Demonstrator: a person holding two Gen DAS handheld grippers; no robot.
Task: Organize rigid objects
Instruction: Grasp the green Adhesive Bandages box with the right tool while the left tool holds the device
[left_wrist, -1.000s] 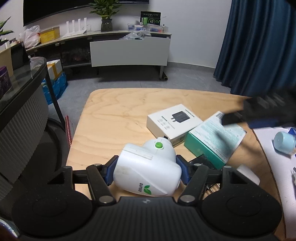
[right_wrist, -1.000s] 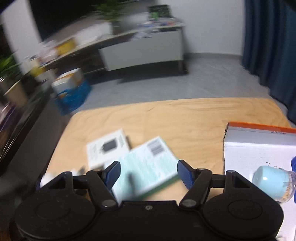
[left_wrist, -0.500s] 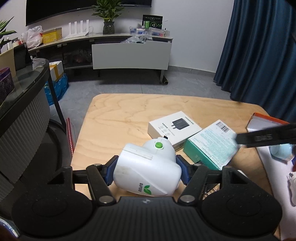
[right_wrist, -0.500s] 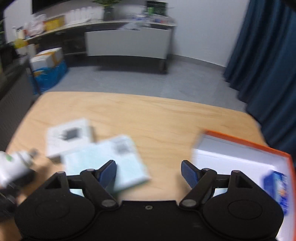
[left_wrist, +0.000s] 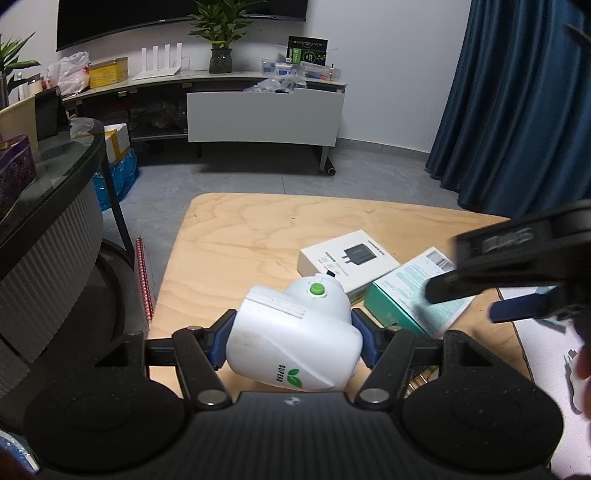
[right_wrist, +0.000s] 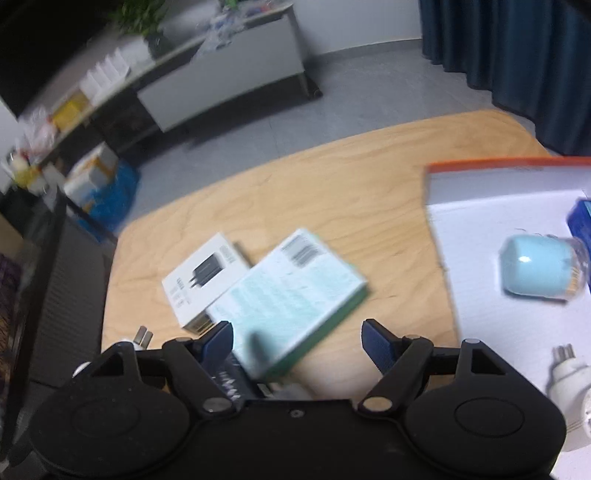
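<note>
White device (left_wrist: 293, 338): a rounded white plastic body with a green button on top and a green leaf logo with the word SUPERB on its side; it sits above the near left part of the worktop, pinched between the 2 blue pads of the left tool.
Left tool (left_wrist: 294, 338): both pads press against the sides of the white device, so it is clamped on it.
Right tool (right_wrist: 297, 338): its 2 blue-tipped fingers are spread wide with nothing between them; it hangs over the near corner of the teal box. In the left wrist view it shows as a blurred black shape at the right edge.
Teal box (right_wrist: 291, 295): flat, with a pale printed face, a barcode at its far end and green sides; it lies on the worktop, touching the charger box.
Charger box (right_wrist: 205, 278): white, with a picture of a black plug on its lid; it lies just left of the teal box.
Worktop (left_wrist: 240, 236): light plywood with rounded corners.
White tray (right_wrist: 476, 218): a shallow white box with an orange rim at the right side of the worktop.
Pale blue jar (right_wrist: 537, 271): lies on its side inside the white tray.
White plug (right_wrist: 570, 384): lies in the white tray near its close edge, metal prongs pointing away.
</note>
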